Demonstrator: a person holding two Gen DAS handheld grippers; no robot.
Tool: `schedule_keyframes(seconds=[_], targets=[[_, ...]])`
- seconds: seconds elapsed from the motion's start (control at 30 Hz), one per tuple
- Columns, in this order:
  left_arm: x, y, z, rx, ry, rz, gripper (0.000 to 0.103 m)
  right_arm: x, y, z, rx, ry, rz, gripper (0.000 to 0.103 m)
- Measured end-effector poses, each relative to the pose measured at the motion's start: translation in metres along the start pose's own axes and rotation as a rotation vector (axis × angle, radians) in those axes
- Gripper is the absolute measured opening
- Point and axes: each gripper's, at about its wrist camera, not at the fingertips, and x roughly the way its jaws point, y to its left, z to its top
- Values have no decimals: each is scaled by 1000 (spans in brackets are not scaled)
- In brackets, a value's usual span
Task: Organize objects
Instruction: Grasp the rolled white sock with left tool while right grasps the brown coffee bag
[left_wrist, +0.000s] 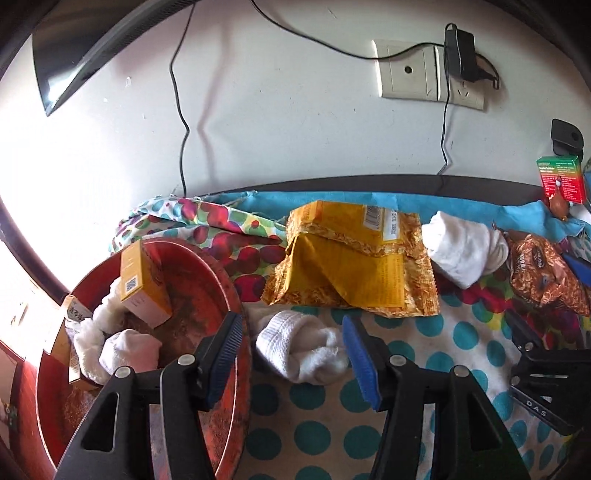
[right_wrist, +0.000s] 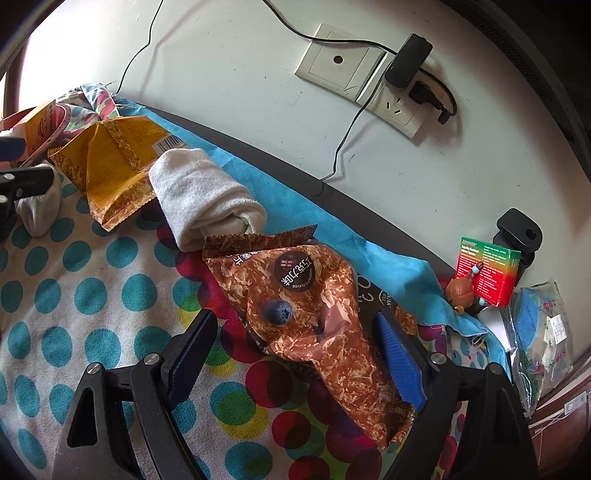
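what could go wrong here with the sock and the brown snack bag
The left gripper is open around the rolled white sock, beside the red basin's rim; a finger may catch that rim. The right gripper is open around the brown snack bag; closing could crush the contents, or the slick, crumpled film might slip out.
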Motion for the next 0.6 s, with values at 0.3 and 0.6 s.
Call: schedule_keyframes(seconds=[0.3,0.6], targets=[[19,-28,-15,99,62,-11,61,-2,0,1,6,-1,1,85],[18,-7,-11,-1,52,-202,33,-2,-2,2,11,-1,2,85]])
